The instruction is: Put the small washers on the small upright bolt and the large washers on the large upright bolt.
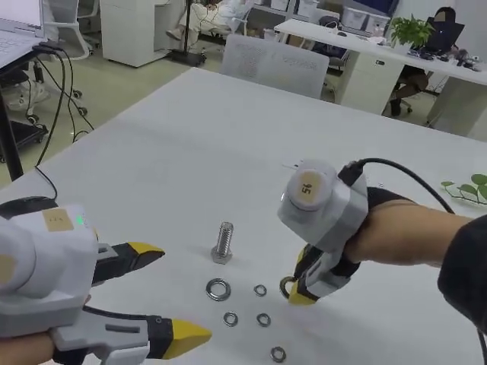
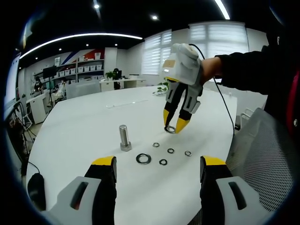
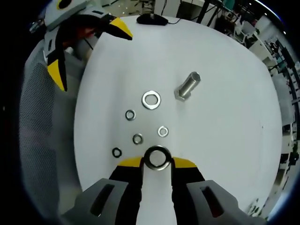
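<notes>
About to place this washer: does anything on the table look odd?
One upright bolt stands beside the loose washers, though the task names two. Nothing looks spilled or damaged.

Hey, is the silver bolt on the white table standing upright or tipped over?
Upright: the silver bolt stands on its hex head on the white table, threaded shaft pointing up.

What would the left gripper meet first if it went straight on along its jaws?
Probably the loose large washer lying flat on the table, though the left gripper may pass above it.
</notes>
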The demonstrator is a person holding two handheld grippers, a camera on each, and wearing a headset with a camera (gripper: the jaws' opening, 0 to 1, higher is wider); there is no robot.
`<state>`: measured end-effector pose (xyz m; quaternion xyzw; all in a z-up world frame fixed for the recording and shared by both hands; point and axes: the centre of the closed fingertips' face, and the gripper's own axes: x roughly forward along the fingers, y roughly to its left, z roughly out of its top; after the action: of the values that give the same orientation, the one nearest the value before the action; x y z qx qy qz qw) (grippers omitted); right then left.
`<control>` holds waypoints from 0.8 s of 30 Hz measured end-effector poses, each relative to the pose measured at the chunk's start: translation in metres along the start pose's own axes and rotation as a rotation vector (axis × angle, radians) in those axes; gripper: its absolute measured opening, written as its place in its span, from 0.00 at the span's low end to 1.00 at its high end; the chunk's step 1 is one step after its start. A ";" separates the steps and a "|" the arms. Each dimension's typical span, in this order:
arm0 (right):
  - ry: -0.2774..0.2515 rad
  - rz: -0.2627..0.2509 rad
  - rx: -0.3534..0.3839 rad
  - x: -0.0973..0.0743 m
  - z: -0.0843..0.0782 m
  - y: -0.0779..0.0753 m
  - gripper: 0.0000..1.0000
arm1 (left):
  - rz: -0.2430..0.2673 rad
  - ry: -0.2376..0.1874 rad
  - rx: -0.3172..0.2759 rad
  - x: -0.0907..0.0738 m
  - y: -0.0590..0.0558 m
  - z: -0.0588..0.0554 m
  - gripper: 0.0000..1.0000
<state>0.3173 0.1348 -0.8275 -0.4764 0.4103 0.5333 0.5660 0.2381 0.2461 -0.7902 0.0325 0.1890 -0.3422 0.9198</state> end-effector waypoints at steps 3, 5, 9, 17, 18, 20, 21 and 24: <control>-0.009 -0.013 -0.026 -0.010 0.011 -0.006 0.23 | 0.005 0.003 0.005 0.000 0.001 0.000 0.73; -0.012 -0.020 -0.044 -0.017 0.018 -0.011 0.23 | 0.006 0.004 0.008 0.000 0.001 0.000 0.73; -0.027 -0.035 -0.057 -0.028 0.030 -0.021 0.23 | 0.015 0.003 0.011 -0.001 0.003 0.001 0.73; -0.045 -0.052 -0.101 -0.038 0.052 -0.031 0.23 | 0.035 0.007 0.017 -0.002 0.005 0.001 0.73; -0.049 -0.052 -0.107 -0.038 0.055 -0.033 0.23 | 0.035 0.009 0.018 -0.001 0.005 0.001 0.72; -0.058 -0.046 -0.109 -0.039 0.061 -0.036 0.23 | 0.037 0.012 0.021 -0.001 0.005 0.000 0.72; -0.061 -0.043 -0.111 -0.040 0.063 -0.036 0.23 | 0.039 0.015 0.022 -0.001 0.005 0.000 0.72; -0.068 -0.038 -0.122 -0.041 0.072 -0.039 0.23 | 0.043 0.017 0.022 -0.001 0.005 0.000 0.72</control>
<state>0.3488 0.1977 -0.7690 -0.4993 0.3483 0.5623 0.5597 0.2409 0.2507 -0.7903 0.0494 0.1925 -0.3241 0.9249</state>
